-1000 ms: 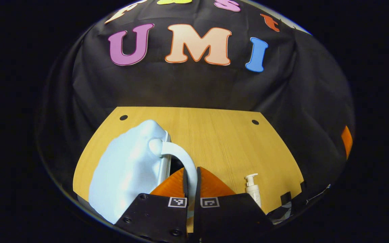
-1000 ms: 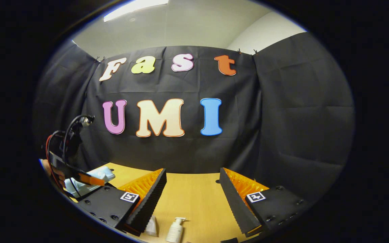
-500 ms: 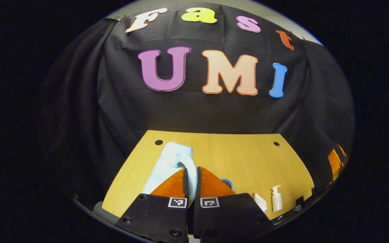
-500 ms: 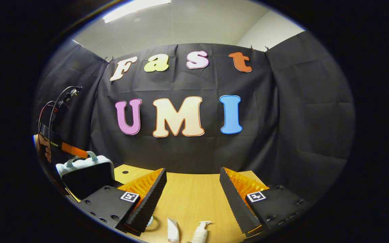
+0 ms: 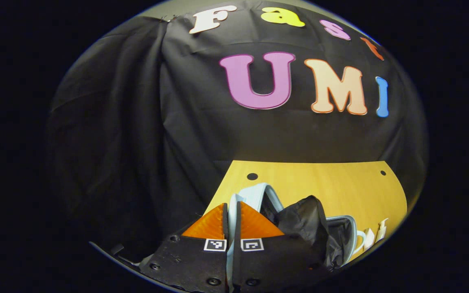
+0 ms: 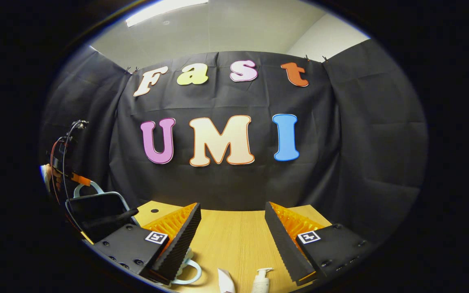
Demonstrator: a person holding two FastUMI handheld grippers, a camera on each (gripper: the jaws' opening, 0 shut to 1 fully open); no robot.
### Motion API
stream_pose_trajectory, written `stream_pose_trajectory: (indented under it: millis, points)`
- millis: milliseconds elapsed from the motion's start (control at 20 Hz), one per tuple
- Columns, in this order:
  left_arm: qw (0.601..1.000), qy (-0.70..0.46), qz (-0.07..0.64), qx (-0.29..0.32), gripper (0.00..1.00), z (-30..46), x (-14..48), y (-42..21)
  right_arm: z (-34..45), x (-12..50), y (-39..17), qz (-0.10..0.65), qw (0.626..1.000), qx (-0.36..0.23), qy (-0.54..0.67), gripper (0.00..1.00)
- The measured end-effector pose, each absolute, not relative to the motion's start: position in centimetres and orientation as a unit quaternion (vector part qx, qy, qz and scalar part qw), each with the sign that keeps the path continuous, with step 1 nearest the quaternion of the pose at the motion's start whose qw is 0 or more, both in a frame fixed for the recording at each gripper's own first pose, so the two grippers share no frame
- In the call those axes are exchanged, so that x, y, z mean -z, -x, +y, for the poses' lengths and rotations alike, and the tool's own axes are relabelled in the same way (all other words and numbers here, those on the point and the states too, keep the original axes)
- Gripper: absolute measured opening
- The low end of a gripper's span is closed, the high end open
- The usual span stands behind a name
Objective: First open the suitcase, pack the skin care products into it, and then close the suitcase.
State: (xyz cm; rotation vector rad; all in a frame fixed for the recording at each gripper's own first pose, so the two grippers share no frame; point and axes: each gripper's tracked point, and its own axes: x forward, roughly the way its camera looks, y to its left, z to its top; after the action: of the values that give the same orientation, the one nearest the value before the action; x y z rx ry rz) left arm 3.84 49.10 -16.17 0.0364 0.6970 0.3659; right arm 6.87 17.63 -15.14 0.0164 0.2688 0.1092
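Observation:
The pale blue suitcase (image 6: 96, 209) stands open at the left of the wooden table, its lid raised and its black lining facing me. My left gripper (image 5: 231, 205) is shut on the lid's curved handle (image 5: 255, 190), and the black lining (image 5: 303, 215) bulges just to its right. In the right gripper view the left gripper (image 6: 73, 178) sits on top of the lid, with a hand behind it. My right gripper (image 6: 232, 228) hangs open over the table's middle with nothing between its fingers. A white pump bottle (image 6: 261, 280) and a white tube (image 6: 226, 285) lie below it.
The wooden table (image 6: 234, 240) runs back to the black cloth wall. A pale blue loop handle (image 6: 187, 272) of the suitcase's lower half lies by my right gripper's left finger. The lower shell (image 5: 346, 236) lies open, with the bottle (image 5: 381, 230) beyond it.
My left gripper has swung the lid up and over to the left by its handle, and the black lining now shows. The right gripper has hardly moved.

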Motion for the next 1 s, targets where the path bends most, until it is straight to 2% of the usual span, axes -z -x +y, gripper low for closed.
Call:
stream_pose_trajectory:
  millis: [300, 650, 900, 1000]
  points:
    - [0.892, 0.044, 0.386, -0.232, 0.00, 57.5, 24.5, -0.9, 19.6, 15.9, -7.5, 0.146, 0.987, -0.059, 0.021, 0.99]
    - [0.846, 0.124, 0.449, -0.259, 0.00, 60.7, 38.9, 2.6, 20.8, 17.4, -7.5, 0.179, 0.979, -0.061, 0.082, 1.00]
    - [0.856, 0.138, 0.420, -0.267, 0.00, 61.9, 40.8, 3.1, 21.1, 17.1, -6.8, 0.183, 0.975, -0.066, 0.109, 1.00]
    - [0.853, 0.112, 0.413, -0.299, 0.06, 63.1, 40.5, 3.9, 20.9, 16.8, -6.4, 0.177, 0.975, -0.069, 0.112, 1.00]
